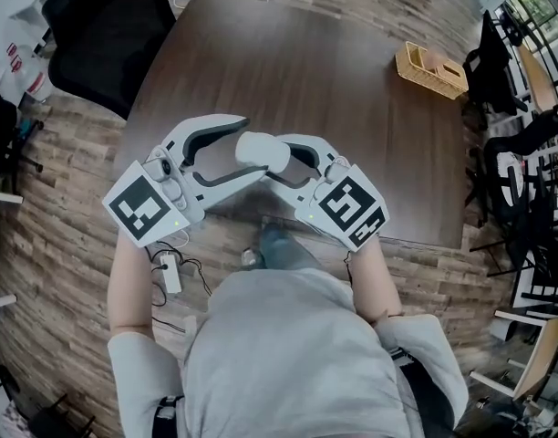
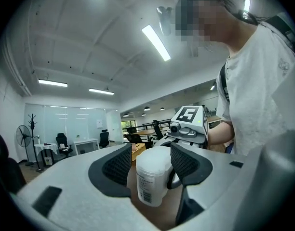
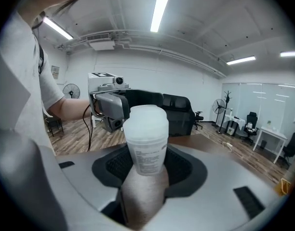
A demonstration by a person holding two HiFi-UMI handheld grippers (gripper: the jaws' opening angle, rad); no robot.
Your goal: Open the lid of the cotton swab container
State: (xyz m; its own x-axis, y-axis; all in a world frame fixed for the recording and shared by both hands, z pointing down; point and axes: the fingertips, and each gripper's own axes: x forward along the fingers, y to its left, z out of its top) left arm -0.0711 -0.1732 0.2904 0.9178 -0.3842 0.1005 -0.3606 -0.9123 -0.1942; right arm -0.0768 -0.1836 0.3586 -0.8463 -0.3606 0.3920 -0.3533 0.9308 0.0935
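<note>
Container: the cotton swab container is a small round tub of frosted white plastic.
Label: a printed label with a barcode wraps the body below the lid.
Lid: the lid is a rounded cap of the same frosted white, a little wider than the body. It is seated on the tub and still shut.
Pose: lying about level in the head view, lid end to the left.
Place: held in the air in front of the person's chest.
Hold: the right gripper clamps its lower body, and the lid end reaches between the parted jaws of the left gripper.
</note>
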